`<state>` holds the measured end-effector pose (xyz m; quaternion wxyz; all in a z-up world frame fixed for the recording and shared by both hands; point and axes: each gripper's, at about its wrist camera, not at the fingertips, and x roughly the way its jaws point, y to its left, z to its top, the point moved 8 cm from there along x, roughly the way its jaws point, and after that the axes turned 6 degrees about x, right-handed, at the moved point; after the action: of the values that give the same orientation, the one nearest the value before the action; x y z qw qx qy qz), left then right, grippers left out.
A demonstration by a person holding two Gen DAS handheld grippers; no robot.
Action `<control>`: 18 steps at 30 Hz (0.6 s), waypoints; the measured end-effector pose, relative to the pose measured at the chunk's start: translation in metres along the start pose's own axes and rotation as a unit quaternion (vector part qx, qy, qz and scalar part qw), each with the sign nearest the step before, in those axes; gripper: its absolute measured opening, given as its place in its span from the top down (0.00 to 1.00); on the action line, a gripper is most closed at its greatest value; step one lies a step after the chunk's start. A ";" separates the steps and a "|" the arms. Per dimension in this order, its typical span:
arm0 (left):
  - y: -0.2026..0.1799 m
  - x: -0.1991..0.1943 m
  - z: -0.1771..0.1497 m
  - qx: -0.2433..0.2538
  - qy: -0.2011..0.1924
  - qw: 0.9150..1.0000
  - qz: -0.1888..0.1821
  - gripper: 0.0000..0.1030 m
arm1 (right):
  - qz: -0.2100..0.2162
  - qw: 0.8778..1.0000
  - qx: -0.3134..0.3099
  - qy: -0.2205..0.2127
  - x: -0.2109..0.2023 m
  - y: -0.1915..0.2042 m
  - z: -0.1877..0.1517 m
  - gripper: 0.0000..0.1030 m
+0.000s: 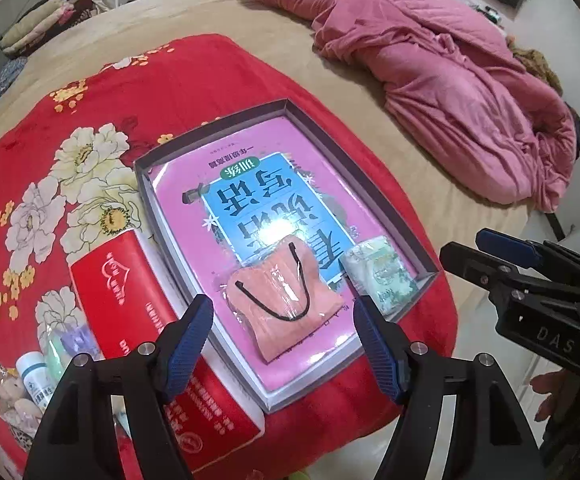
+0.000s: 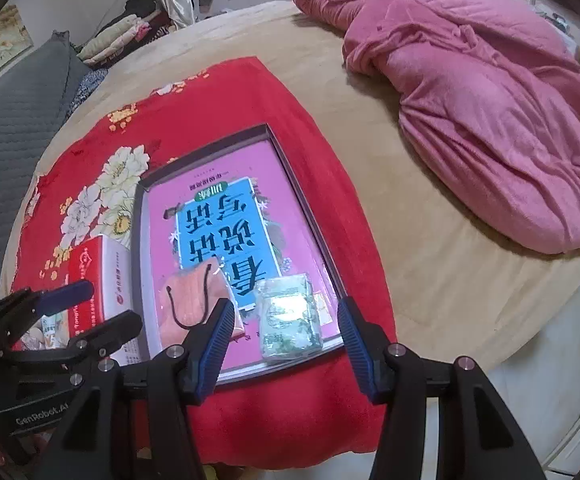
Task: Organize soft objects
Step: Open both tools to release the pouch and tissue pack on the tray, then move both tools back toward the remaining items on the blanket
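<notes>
A shallow grey box (image 1: 360, 184) (image 2: 310, 216) lies on a red flowered blanket (image 1: 194, 92) and holds a pink and blue book (image 1: 250, 204) (image 2: 226, 220). On the book's near end lie a salmon mask packet with black loops (image 1: 282, 300) (image 2: 194, 300) and, to its right, a green tissue pack (image 1: 382, 272) (image 2: 290, 312). My left gripper (image 1: 283, 304) (image 2: 94, 310) hangs open above the mask packet, its fingers clear of it. Over the tissue pack my right gripper (image 2: 286, 306) (image 1: 466, 246) stands open and holds nothing.
A red carton (image 1: 130, 288) (image 2: 94, 280) lies against the box's left side. A white bottle (image 1: 34, 376), pastel packets (image 1: 66, 344) and a bag of small soft things (image 1: 10, 396) sit at the blanket's near left. A crumpled pink quilt (image 1: 450, 80) (image 2: 490, 112) fills the bed's right.
</notes>
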<state>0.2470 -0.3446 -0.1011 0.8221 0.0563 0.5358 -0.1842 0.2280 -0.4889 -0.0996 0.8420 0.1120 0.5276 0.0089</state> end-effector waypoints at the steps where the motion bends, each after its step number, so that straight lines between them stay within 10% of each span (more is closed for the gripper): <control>1: 0.002 -0.004 -0.002 -0.003 -0.004 1.000 0.003 0.28 | 0.001 1.000 -0.001 -0.003 -0.004 0.003 0.000 0.48; 18: 0.057 -0.071 -0.038 -0.051 -0.053 0.997 -0.001 0.28 | 0.002 0.999 -0.027 -0.032 -0.034 0.051 -0.007 0.48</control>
<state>0.2094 -0.2633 -0.0592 0.8511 0.0039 0.4998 -0.1604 0.2114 -0.4426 -0.0623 0.8613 0.0904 0.4996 0.0208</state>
